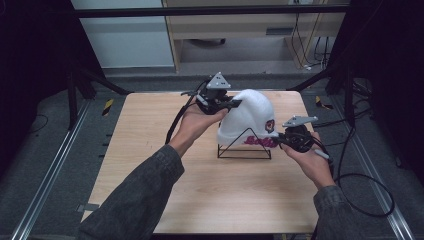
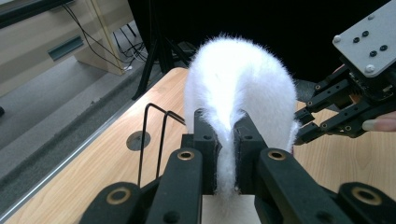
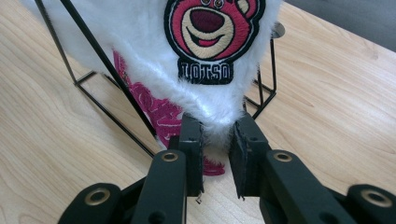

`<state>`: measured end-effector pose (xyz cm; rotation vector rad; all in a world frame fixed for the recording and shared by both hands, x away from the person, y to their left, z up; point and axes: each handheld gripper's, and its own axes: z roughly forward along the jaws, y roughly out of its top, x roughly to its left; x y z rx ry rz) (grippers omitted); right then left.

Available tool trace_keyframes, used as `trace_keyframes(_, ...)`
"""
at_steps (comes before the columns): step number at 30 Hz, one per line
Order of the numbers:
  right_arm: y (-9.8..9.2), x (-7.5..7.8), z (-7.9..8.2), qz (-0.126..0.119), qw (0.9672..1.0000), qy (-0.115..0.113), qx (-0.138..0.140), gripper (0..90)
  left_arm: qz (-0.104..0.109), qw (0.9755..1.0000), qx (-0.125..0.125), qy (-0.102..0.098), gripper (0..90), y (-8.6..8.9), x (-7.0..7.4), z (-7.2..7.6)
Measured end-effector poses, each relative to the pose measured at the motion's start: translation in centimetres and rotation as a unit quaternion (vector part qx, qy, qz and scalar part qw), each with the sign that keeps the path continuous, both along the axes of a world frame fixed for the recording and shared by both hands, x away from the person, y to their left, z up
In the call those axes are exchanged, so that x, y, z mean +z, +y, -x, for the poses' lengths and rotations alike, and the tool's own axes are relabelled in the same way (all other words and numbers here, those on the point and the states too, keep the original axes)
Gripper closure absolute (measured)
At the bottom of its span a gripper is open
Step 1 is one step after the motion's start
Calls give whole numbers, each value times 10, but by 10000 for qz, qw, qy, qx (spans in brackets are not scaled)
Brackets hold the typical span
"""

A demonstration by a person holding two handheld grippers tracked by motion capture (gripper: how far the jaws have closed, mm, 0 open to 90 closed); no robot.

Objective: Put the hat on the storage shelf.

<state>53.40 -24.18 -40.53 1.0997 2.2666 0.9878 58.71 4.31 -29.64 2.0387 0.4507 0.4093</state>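
Your left gripper (image 2: 226,154) pinches the hat (image 1: 248,116), your right gripper (image 3: 215,140) straddles its hem part-spread; an uneven lift could topple the stand (image 1: 244,149).

We see a pale wood-grain counter (image 1: 210,185) filling the middle of the high view, its far edge toward the upper part of the frame. Directly on it, right of center, stands a black wire stand (image 1: 244,148) with a triangular front. Near the counter's lower left corner, a small grey tab (image 1: 88,207) sits at its edge.
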Motion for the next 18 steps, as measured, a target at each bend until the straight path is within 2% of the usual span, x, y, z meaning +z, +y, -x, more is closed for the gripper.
trace_keyframes(7, 0, -8, -1, 49, 10000, 78, -7, 762, -26, 10000, -30, 56, 827, 0, -8, 1)
trace_keyframes(18, 1, -10, -2, 130, 9999, 104, 2, 762, 12, 10000, -44, 87, 828, 0, -12, 2)
